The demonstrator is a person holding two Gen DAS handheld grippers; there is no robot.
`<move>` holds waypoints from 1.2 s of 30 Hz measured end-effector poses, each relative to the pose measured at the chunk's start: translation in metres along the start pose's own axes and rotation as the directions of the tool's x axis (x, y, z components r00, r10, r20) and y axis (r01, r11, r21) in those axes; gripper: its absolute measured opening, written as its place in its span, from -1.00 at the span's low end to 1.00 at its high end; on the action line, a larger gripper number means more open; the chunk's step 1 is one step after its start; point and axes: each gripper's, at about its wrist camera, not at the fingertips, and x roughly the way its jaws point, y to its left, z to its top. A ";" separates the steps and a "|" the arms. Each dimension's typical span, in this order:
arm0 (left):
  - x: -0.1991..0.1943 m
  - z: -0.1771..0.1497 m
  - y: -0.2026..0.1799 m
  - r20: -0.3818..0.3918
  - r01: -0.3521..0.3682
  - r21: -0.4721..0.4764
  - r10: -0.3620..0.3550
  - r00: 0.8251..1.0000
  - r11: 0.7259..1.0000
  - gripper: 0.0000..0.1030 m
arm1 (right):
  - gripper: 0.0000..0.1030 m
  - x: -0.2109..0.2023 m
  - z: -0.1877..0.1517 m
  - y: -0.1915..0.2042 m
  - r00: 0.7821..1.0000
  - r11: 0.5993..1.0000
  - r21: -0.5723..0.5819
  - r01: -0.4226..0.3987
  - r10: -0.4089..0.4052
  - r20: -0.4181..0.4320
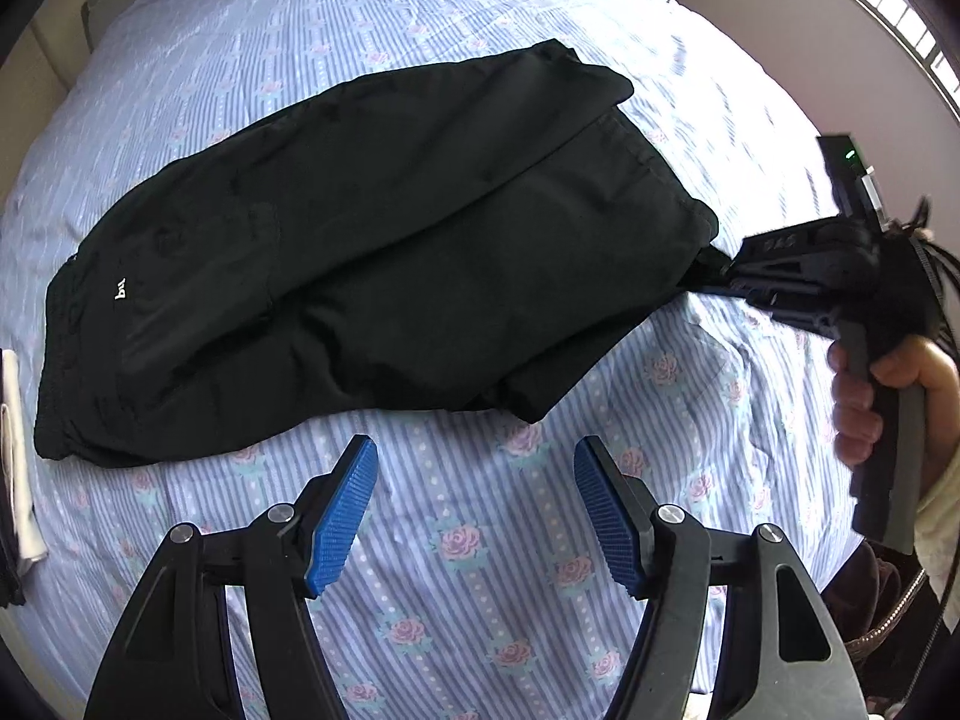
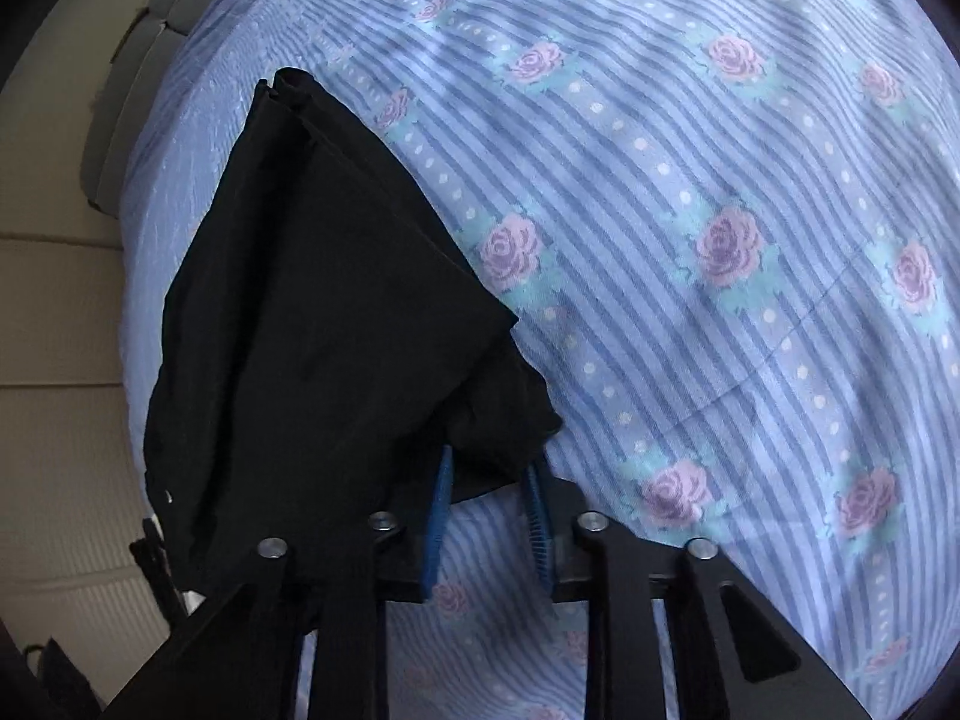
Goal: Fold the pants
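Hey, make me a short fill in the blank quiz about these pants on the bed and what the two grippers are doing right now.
1. The pants are coloured ____.
2. The gripper that pinches the pants' fabric is the ____ gripper.
3. The left gripper hovers with its jaws ____.
4. The bed sheet is printed with stripes and pink ____.

Missing words: black; right; open; roses

Your right gripper's [image 2: 489,495] blue pads [image 2: 441,501] are half buried under the black pants [image 2: 312,324], so the tips are hidden. From the left wrist view that gripper [image 1: 729,273] is blurred. The white logo [image 1: 120,288] is perhaps cut short by a crease. A pale cloth [image 1: 15,462] runs off the left edge.
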 end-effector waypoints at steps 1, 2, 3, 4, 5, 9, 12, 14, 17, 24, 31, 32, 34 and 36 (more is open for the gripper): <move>-0.001 0.000 0.000 0.004 -0.003 0.001 0.003 1.000 1.000 0.30 | -0.89 -0.005 0.001 0.004 1.000 1.000 -0.015 0.001 0.000 0.015; -0.002 0.000 0.001 0.006 -0.004 0.001 0.004 1.000 1.000 0.30 | -0.91 -0.015 0.002 0.010 0.999 0.999 -0.038 0.010 -0.009 0.047; -0.002 0.000 0.001 0.008 -0.004 0.000 0.004 1.000 1.000 0.30 | -0.92 -0.025 0.002 0.015 0.998 0.999 -0.051 0.002 0.002 0.069; -0.003 0.001 0.002 0.010 -0.003 -0.004 0.003 1.000 1.000 0.30 | -0.92 -0.036 0.003 0.020 0.995 0.998 -0.054 -0.018 0.023 0.096; -0.004 0.002 0.003 0.014 -0.001 -0.010 0.001 1.000 1.000 0.30 | -0.93 -0.050 0.003 0.026 0.992 0.998 -0.050 -0.032 0.038 0.121; -0.008 0.005 0.003 0.027 0.008 -0.020 -0.007 1.000 1.000 0.30 | -0.94 -0.087 -0.003 0.037 0.983 0.998 -0.044 -0.042 0.049 0.177; -0.009 0.006 0.000 0.032 0.010 -0.010 -0.009 0.999 1.000 0.30 | -0.94 -0.099 -0.007 0.037 0.982 0.998 -0.061 -0.005 0.017 0.187; -0.010 0.006 -0.001 0.032 0.007 -0.004 -0.007 0.999 1.000 0.30 | -0.94 -0.096 -0.005 0.034 0.983 0.999 -0.050 0.017 -0.008 0.182; -0.011 0.003 -0.001 0.030 0.006 -0.005 -0.006 1.000 1.000 0.30 | -0.94 -0.086 -0.006 0.020 0.988 1.000 -0.007 0.030 -0.029 0.153; -0.013 0.000 0.003 0.031 -0.016 -0.022 0.017 0.999 1.000 0.30 | -0.90 -0.051 -0.003 0.002 0.951 0.954 -0.007 0.299 -0.297 0.085; -0.009 -0.002 0.007 0.021 -0.021 -0.043 0.022 1.000 0.999 0.30 | -0.24 -0.064 -0.011 0.025 0.987 0.990 -0.111 0.090 -0.074 0.142; -0.010 -0.003 0.008 0.022 -0.020 -0.044 0.021 1.000 0.999 0.30 | -0.24 -0.059 -0.008 0.030 0.989 0.990 -0.121 0.077 -0.060 0.138; -0.011 -0.003 0.008 0.025 -0.025 -0.041 0.026 0.999 0.999 0.30 | -0.24 -0.045 -0.001 0.035 0.990 0.990 -0.120 0.069 -0.054 0.128; -0.013 -0.004 0.010 0.028 -0.030 -0.040 0.031 0.999 0.999 0.30 | -0.24 -0.027 0.006 0.035 0.995 0.995 -0.080 0.061 -0.054 0.086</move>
